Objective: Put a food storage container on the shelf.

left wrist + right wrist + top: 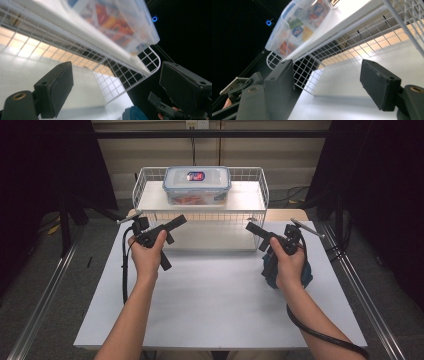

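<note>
Flanking the wire shelf [200,205] under the lidded container [196,184], both grippers' jaws apart, empty.

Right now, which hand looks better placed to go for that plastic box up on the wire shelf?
Neither clearly. The left gripper and right gripper flank the lidded box about evenly, both with jaws open and empty. The box sits centred on the wire shelf, so probably both together.
</note>
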`<state>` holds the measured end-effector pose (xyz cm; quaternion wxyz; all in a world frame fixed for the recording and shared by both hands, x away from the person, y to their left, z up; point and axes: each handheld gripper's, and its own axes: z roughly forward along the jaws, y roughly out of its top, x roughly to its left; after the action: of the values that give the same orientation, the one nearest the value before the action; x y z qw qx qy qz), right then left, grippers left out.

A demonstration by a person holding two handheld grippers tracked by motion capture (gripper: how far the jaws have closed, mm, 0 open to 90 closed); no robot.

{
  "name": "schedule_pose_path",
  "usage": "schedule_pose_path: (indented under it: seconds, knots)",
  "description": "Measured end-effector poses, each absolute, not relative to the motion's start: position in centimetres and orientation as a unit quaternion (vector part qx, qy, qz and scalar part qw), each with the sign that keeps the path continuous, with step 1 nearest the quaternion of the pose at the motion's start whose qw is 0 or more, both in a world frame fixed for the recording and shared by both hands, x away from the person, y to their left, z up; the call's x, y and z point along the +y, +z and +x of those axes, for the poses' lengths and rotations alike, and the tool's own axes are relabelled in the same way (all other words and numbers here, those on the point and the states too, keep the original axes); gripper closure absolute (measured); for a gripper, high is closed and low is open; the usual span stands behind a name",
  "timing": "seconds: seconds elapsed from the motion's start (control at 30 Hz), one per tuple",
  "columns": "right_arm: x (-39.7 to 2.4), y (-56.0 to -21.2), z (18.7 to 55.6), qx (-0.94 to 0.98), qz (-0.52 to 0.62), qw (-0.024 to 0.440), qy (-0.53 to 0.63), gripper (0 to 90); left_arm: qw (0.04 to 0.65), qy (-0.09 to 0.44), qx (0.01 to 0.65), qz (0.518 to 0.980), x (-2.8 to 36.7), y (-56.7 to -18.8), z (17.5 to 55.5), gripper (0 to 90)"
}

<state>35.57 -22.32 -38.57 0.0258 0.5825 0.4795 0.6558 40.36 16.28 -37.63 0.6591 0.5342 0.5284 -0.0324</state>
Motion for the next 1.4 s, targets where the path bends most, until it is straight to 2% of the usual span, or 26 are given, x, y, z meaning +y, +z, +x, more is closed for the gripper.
schedule_pose_path:
  seconds: [0.33,0.57,0.7,0.9,1.13,1.23,1.4]
  knots:
    - [-24.6,-39.6,34.3,0.491,0.580,0.031,0.649,26.6,0.651,-0.026,0.521,0.552,16.6,-39.2,39.1,9.8]
    - [-25.9,-40.2,33.6,0.498,0.587,0.034,0.638,26.3,0.643,-0.041,0.529,0.552,16.7,-40.5,38.6,8.5]
    - [-26.6,-40.4,33.4,0.508,0.585,0.042,0.631,26.3,0.636,-0.068,0.531,0.556,16.8,-41.4,38.5,6.8]
    - [-27.6,-40.6,33.0,0.517,0.588,0.050,0.620,26.6,0.633,-0.065,0.526,0.564,16.9,-41.6,38.4,5.8]
    - [-29.0,-40.8,32.6,0.526,0.601,0.072,0.598,33.8,0.623,-0.051,0.516,0.586,17.2,-41.8,38.1,4.4]
    - [-29.8,-41.1,32.6,0.529,0.604,0.082,0.590,37.6,0.627,-0.060,0.522,0.575,17.3,-42.0,38.0,4.1]
    - [-30.9,-41.8,32.6,0.536,0.618,0.097,0.568,49.1,0.620,-0.058,0.522,0.583,17.3,-42.2,37.9,4.4]
